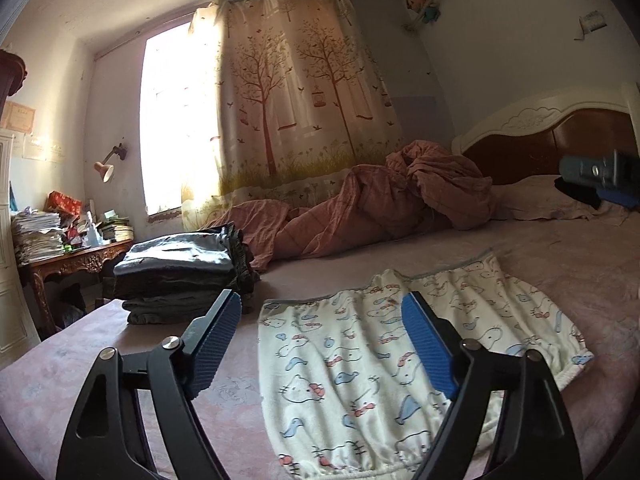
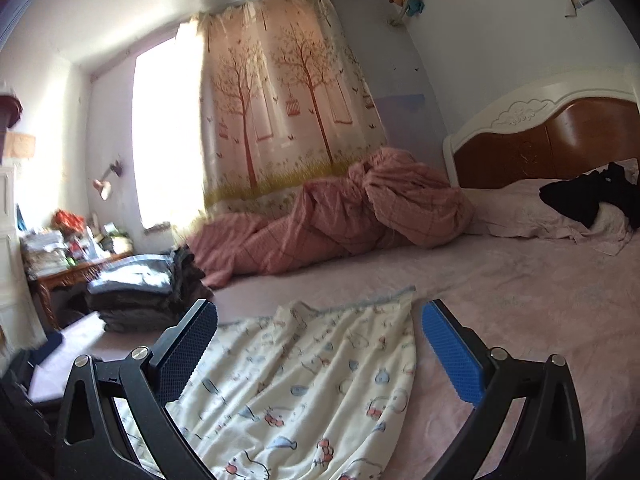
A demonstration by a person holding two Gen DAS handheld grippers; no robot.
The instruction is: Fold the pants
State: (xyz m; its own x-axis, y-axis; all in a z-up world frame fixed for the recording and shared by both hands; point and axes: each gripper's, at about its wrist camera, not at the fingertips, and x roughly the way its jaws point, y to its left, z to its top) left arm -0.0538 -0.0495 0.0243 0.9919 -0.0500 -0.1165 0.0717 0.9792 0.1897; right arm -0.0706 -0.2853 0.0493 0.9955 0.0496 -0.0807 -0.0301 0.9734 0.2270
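The pants [image 2: 304, 392] run off the bottom edge; the desk clutter [image 2: 68, 244] is blurred.

One pair of cartoon-print pants [image 1: 360, 364], one stack of folded clothes [image 1: 180, 276], two tools [image 1: 320, 320]

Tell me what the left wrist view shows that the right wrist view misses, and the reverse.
Only the left wrist view shows the right hand-held gripper, hovering at the far right edge; its jaws can't be read. It also shows both legs of the cartoon-print pants spread flat.

Only the right wrist view shows the black garment in full on the pillow, and the pants' right edge.

Both show the pants on the bed, the stack of folded clothes, the pink quilt and the curtain. Each view's own gripper is open.
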